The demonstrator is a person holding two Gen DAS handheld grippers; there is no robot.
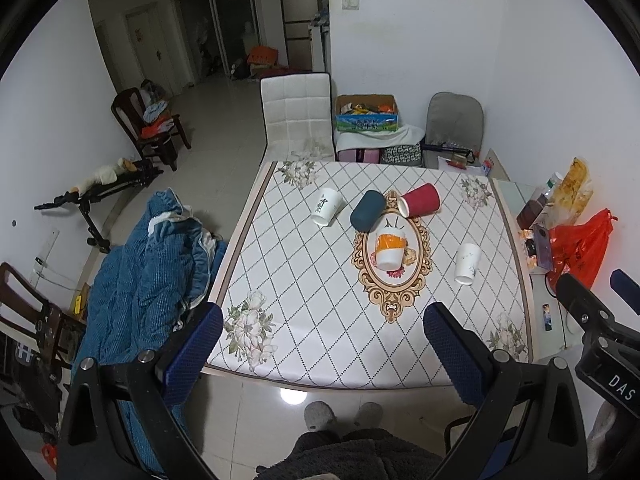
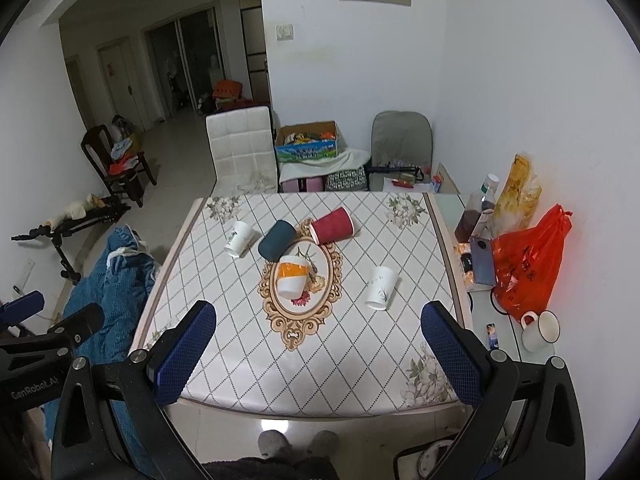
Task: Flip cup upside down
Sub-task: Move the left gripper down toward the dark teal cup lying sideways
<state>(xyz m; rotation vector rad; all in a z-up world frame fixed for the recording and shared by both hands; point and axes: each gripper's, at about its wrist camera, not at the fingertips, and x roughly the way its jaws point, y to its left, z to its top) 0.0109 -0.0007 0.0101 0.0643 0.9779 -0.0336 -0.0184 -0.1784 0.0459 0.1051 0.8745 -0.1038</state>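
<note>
Table (image 2: 224, 360): square top under a white cloth with a dark diamond grid, flower prints at the corners and an ornate tan oval at the centre; it carries five cups, all lying on their sides.
Red cup (image 2: 333, 225): the largest, at the far rim of the oval, mouth turned left toward the dark cup.
Dark teal cup (image 2: 277, 245): just left of the red cup, closed base toward the camera; whether the two touch cannot be told.
Orange-banded cup (image 2: 292, 276): white with an orange band, lying on the oval with its mouth toward the near edge.
Right white cup (image 2: 382, 288): plain white with a faint sprig print, alone to the right of the oval, mouth toward the near edge.
Left white cup (image 2: 239, 238): white with dark markings, left of the teal cup, mouth facing near-left.
Left claw (image 1: 322, 354): held above the table's near edge, blue-padded fingers (image 1: 192, 356) spread wide with nothing between them.
Right claw (image 2: 318, 354): at a similar height beside the left one, fingers (image 2: 452, 354) spread wide and empty.
Cups relative to claws: all five lie well ahead of both claws, toward the middle and far half of the table; the orange-banded cup sits nearest the centre line of each view.
Person: dark-clothed legs and grey slippers (image 2: 272, 442) show at the table's near edge, under the claws.
</note>
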